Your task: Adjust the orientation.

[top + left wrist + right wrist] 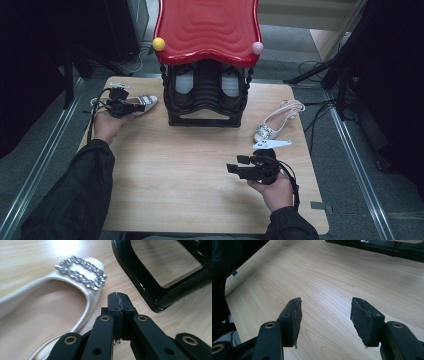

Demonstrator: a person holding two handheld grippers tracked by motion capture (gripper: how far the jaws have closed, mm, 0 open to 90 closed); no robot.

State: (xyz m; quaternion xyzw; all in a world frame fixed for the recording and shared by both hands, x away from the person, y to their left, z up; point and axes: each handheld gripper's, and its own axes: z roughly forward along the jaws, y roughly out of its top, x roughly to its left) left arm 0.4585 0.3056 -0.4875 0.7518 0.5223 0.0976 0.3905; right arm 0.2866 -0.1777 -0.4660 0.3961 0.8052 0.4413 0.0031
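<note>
Left gripper [117, 296] clenched on nothing beside the cream shoe [50, 312] lying left of the black rack [205, 97], right gripper [325, 317] released over bare table [332, 270]; spread the jaws before pinching the shoe's rim, keeping off the buckle [81, 273].

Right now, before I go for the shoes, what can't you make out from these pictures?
- Cream flat shoe with a crystal buckle: heel cut off by the left gripper view's edge; in the high view the left tongs cover its middle.
- Black shoe rack with a red wavy top: the top hides its upper shelves.
- Second cream shoe: too small for detail.
</note>
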